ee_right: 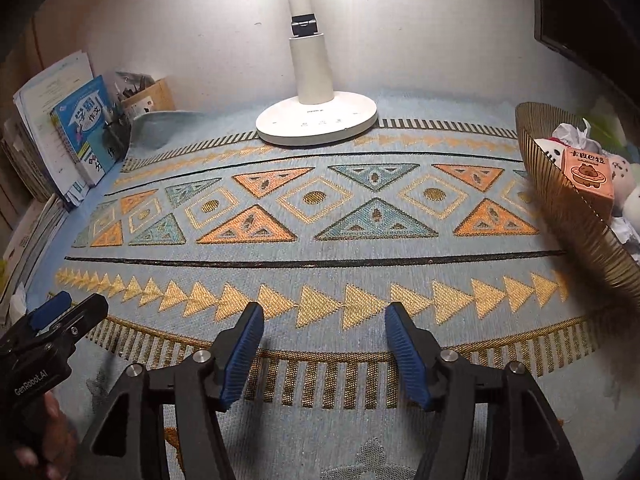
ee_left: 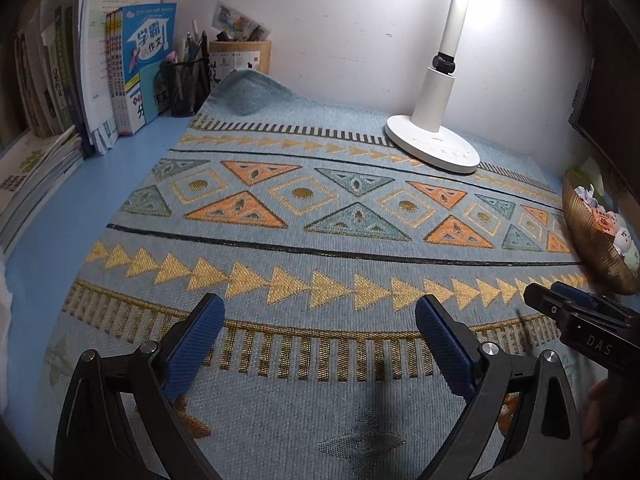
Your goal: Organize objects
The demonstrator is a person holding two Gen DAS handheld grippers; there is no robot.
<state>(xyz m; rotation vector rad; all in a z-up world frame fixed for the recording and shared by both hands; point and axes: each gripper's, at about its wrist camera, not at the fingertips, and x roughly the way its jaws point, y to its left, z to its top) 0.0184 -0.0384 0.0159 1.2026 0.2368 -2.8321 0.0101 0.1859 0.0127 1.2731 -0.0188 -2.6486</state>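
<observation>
Both tongs hover spread and empty over the mat [ee_right: 320, 264], left tongs [ee_left: 320, 344] beside right tongs [ee_right: 324, 356]. Nearest things to sort fill the bowl [ee_right: 568, 208], off to the right tongs' right, so that hand is closer. Beyond the bowl, leftward, stands the lamp [ee_right: 316, 120].

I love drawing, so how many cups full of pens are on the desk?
2. A black mesh pen cup stands at the back left beside the books; a wooden one sits just behind it against the wall. Others may be hidden.
</observation>
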